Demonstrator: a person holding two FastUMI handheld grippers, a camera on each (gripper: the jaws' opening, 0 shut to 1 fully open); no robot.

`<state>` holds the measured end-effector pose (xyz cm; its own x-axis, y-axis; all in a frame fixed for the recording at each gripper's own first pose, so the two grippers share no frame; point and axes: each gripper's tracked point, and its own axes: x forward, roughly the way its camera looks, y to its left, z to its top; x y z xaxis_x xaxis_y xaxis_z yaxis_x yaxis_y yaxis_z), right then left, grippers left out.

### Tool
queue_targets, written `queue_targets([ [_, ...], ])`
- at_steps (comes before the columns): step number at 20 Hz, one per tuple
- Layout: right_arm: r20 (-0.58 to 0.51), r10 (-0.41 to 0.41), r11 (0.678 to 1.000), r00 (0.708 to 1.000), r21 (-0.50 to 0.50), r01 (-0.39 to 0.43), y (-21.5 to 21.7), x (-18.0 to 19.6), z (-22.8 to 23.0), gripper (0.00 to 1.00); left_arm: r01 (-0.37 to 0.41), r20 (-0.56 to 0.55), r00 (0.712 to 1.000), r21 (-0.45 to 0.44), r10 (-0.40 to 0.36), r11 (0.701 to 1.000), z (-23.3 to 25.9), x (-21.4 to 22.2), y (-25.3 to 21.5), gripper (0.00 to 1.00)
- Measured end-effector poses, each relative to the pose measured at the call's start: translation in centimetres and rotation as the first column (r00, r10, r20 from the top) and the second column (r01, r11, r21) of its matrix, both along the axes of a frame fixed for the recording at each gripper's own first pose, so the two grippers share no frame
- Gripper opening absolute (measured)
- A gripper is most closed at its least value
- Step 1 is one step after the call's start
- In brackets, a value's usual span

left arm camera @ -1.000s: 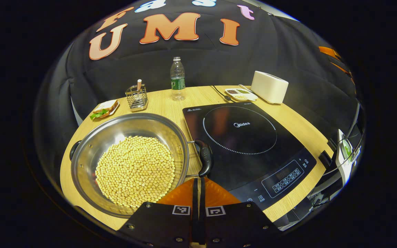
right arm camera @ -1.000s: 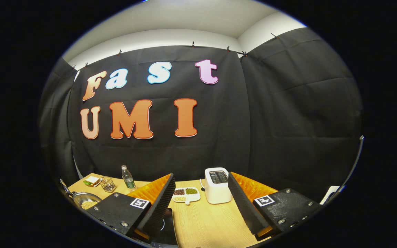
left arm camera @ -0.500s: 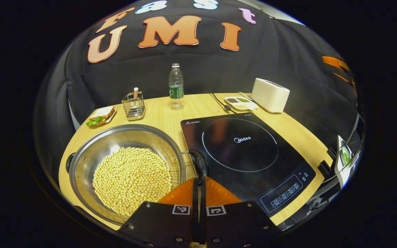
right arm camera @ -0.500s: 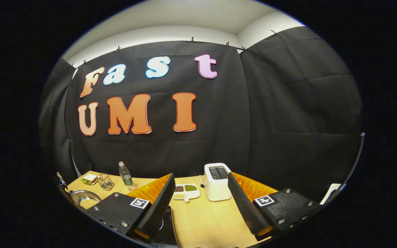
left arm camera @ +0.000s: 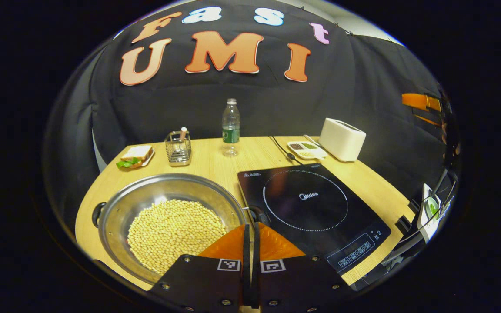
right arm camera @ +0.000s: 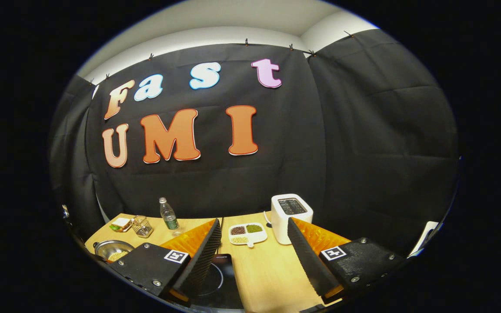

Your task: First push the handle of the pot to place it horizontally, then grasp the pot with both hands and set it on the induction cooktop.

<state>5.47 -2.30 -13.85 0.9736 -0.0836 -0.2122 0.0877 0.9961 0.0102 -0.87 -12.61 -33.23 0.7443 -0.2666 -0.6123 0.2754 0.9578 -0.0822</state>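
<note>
A steel pot point(left arm camera: 168, 191) holding soybeans sits on the wooden table point(left arm camera: 215, 163), left of the black induction cooktop point(left arm camera: 311, 208). Its dark left handle point(left arm camera: 98, 213) sticks out sideways. The right handle point(left arm camera: 257, 214) is mostly hidden behind my left gripper point(left arm camera: 250, 227), which is shut with nothing between its fingers; I cannot tell if it touches the handle. My right gripper point(right arm camera: 254, 221) hangs open higher up, to the right of the pot point(right arm camera: 111, 251), over the cooktop's point(right arm camera: 218, 282) right side.
Along the back of the table stand a sandwich plate point(left arm camera: 135, 155), a wire holder point(left arm camera: 178, 148), a water bottle point(left arm camera: 231, 128), a divided dish point(left arm camera: 306, 150) and a white toaster point(left arm camera: 342, 139). A dark cable point(left arm camera: 283, 151) runs behind the cooktop.
My left gripper drew back and tilted up, so its tips now cover most of the pot's right handle. My right gripper's view dipped slightly, bringing more of the cooktop into sight.
</note>
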Motion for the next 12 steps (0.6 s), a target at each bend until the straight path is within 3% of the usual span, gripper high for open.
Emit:
queue_targets([
  [8,-0.031,0.071,0.997,0.997,0.011,-0.070,7.2,0.3,-1.9,0.95,-0.187,0.135,0.974,0.029,0.182,0.982,5.3,2.4,12.0,0.02],
  [12,-0.041,0.092,0.996,0.995,0.016,-0.092,10.6,0.2,-2.8,0.95,-0.229,0.173,0.961,0.060,0.216,0.972,6.4,2.4,16.9,0.02],
])
